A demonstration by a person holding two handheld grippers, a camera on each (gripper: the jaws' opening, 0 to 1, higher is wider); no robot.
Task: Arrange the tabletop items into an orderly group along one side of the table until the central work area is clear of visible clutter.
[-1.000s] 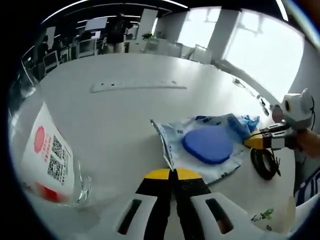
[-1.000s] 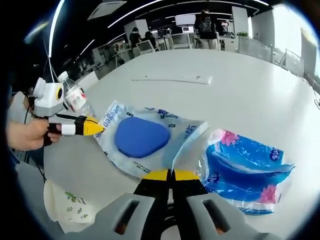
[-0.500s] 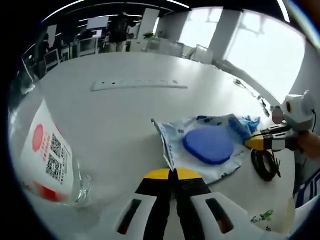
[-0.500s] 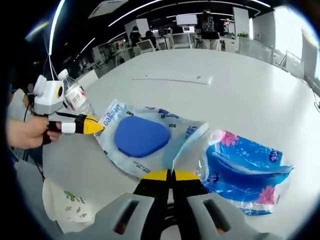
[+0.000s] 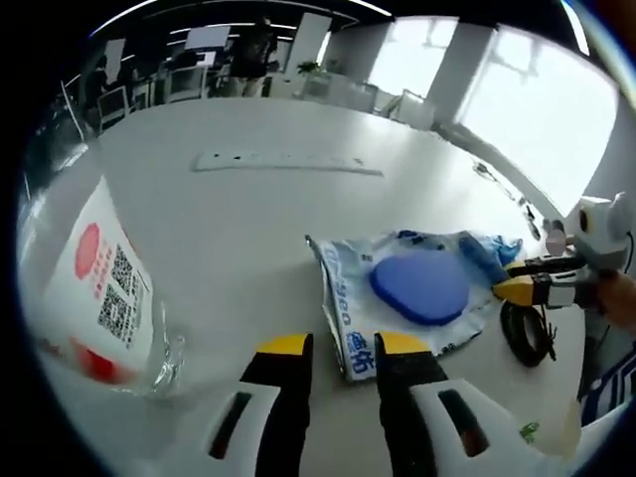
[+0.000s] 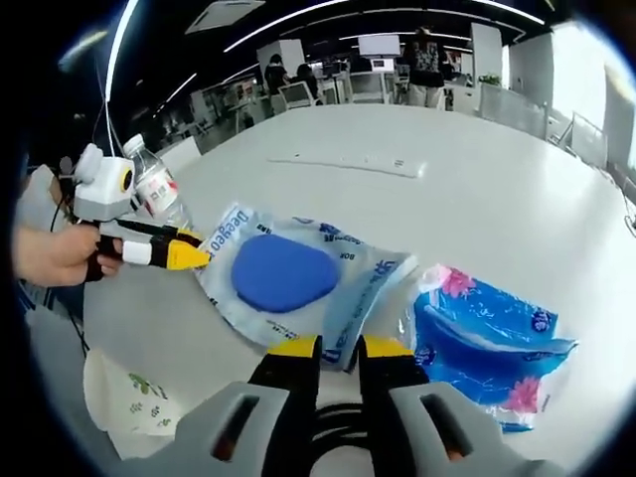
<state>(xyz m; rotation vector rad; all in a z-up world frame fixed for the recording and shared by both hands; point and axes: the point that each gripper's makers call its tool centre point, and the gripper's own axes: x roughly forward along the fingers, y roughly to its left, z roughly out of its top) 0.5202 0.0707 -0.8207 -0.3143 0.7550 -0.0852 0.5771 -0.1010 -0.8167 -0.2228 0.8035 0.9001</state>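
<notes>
Claws have both just parted, left claw (image 5: 335, 346) and right claw (image 6: 339, 348) now spread and letting go the pouch (image 6: 298, 281), which lies mid-bench (image 5: 248, 238) beside the tissue pack (image 6: 487, 333), so grouping remains undone.

Blue lettering that appears to read "Deeyeo" runs along one end of the clear plastic packet holding a flat blue pad (image 6: 298, 283); smaller blue print near its other end looks like "80R" but is too small to confirm. The clear plastic water bottle (image 5: 99, 298) carries a white label with a red round mark and two black QR codes. The blue-and-white tissue pack with pink flowers (image 6: 487, 343) bears round logos, illegible.
</notes>
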